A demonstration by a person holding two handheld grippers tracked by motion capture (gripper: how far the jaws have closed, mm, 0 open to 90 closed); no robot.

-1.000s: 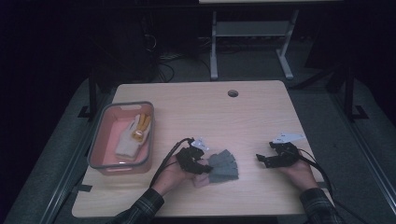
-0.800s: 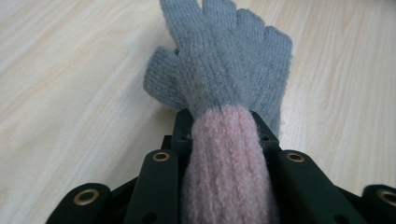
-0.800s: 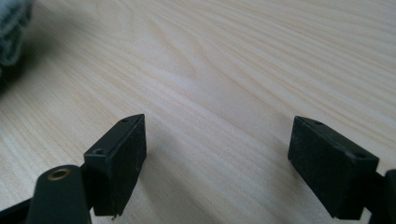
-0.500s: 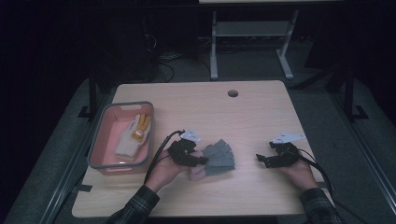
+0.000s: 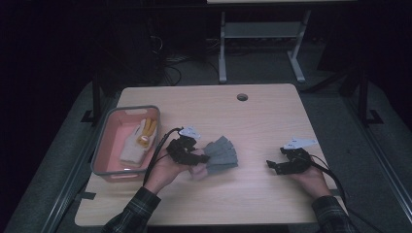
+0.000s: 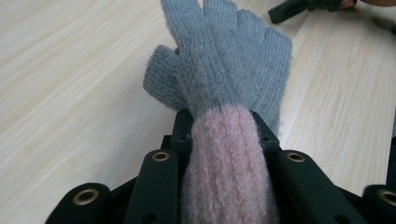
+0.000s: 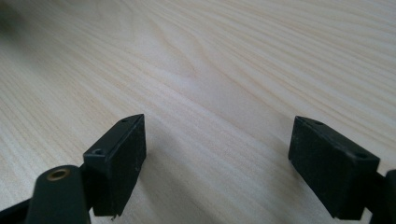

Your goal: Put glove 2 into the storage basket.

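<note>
A grey knitted glove (image 5: 221, 155) with a pink cuff (image 6: 227, 158) is held a little above the wooden table (image 5: 252, 121), left of its middle. My left gripper (image 5: 201, 158) is shut on the pink cuff, and the grey glove (image 6: 224, 60) hangs forward past the jaws. My right gripper (image 5: 270, 165) rests low over the table at the right, pointing left. Its jaws stand wide open in the right gripper view (image 7: 217, 154), with bare wood between them.
A pink bin (image 5: 109, 145) stands at the table's left edge with a pale glove (image 5: 133, 145) and something yellow inside. A round cable hole (image 5: 242, 97) lies near the far edge. Desk legs and cables stand on the dark floor beyond.
My left gripper has lifted the glove and carried it a little toward the far left. The glove now hangs spread out instead of lying crumpled. The right gripper has stayed put.
</note>
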